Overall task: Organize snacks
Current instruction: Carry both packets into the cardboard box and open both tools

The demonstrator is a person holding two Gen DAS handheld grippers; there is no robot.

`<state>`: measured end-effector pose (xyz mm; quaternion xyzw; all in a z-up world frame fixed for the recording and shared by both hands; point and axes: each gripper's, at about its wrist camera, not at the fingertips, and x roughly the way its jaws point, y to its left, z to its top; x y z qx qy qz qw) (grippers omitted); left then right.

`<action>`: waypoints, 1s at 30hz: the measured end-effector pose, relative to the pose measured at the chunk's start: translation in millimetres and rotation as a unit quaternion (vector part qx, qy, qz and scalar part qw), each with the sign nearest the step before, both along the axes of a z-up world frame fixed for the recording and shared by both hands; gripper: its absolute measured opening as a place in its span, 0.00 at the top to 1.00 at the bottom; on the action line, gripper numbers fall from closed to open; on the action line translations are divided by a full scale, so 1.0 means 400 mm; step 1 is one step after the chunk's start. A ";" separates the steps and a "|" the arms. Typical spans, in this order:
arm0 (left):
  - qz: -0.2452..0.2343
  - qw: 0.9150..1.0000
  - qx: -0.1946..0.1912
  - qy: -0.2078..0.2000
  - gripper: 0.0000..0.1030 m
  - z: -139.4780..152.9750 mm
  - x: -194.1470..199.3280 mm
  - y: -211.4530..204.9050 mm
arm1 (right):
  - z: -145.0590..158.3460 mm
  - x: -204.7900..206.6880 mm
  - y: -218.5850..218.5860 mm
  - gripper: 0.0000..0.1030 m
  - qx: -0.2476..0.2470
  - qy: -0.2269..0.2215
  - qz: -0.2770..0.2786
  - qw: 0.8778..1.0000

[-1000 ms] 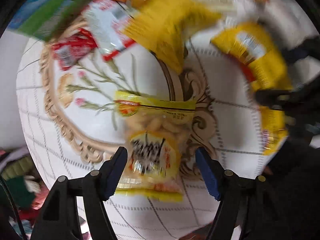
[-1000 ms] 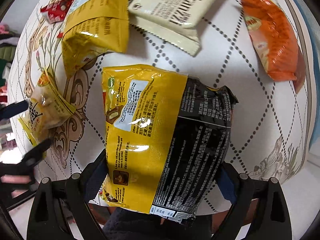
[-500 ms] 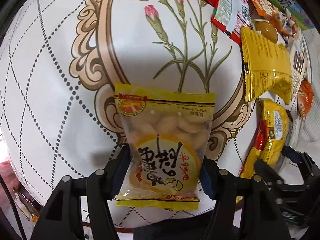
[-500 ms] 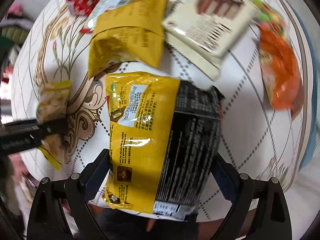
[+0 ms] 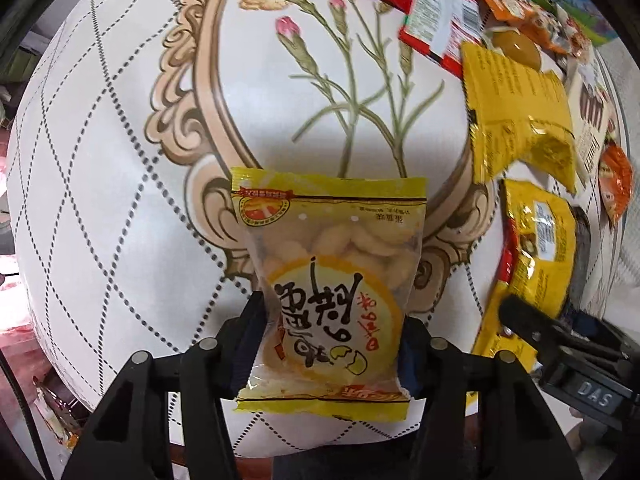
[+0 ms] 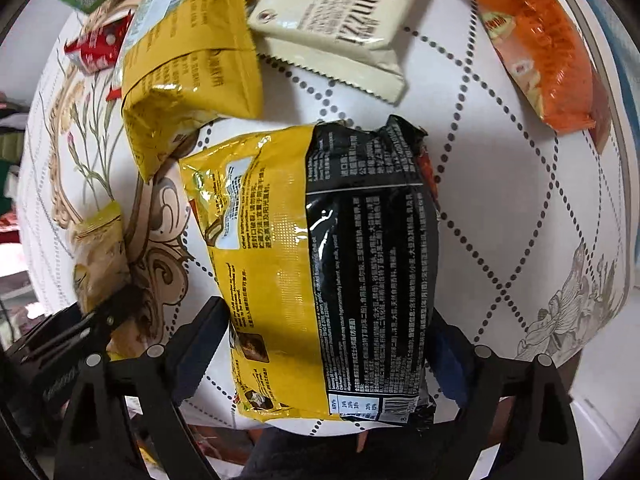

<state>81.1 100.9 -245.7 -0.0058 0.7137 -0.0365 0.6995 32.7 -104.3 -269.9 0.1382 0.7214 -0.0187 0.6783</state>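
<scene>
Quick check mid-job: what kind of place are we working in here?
Likely a home dining or living room: a round table under a floral-print cover, scattered packets like the cream wafer pack, and household clutter beyond the table's edge.

The white round table with its printed flower and diamond pattern (image 5: 100,184) lies bare across its whole left half, so a gripper could pass freely there. The far right is crowded: a red and white flat packet (image 5: 440,20), a folded yellow foil bag (image 5: 516,108), a cream rectangular wafer packet (image 6: 340,28) and an orange crinkled bag (image 6: 540,52) sit close together, some overlapping. Between the cream packet and the orange bag runs a narrow bare strip. The near right of the table, beside a large yellow and black bag (image 6: 320,272), is also open cloth.
</scene>
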 end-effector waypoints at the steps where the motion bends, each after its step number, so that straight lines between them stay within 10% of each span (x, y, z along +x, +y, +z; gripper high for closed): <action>1: -0.001 1.000 0.001 0.000 0.47 -0.001 -0.012 -0.028 | -0.005 0.002 0.009 0.09 -0.010 0.001 0.011 1.000; 16: 0.048 0.998 -0.023 -0.013 0.56 0.047 -0.149 -0.076 | 0.108 -0.061 0.064 0.15 -0.006 -0.054 0.087 0.995; 30: 0.070 0.981 -0.126 -0.133 0.56 0.494 0.012 -0.231 | 0.499 0.180 -0.124 0.15 0.099 -0.159 0.114 0.976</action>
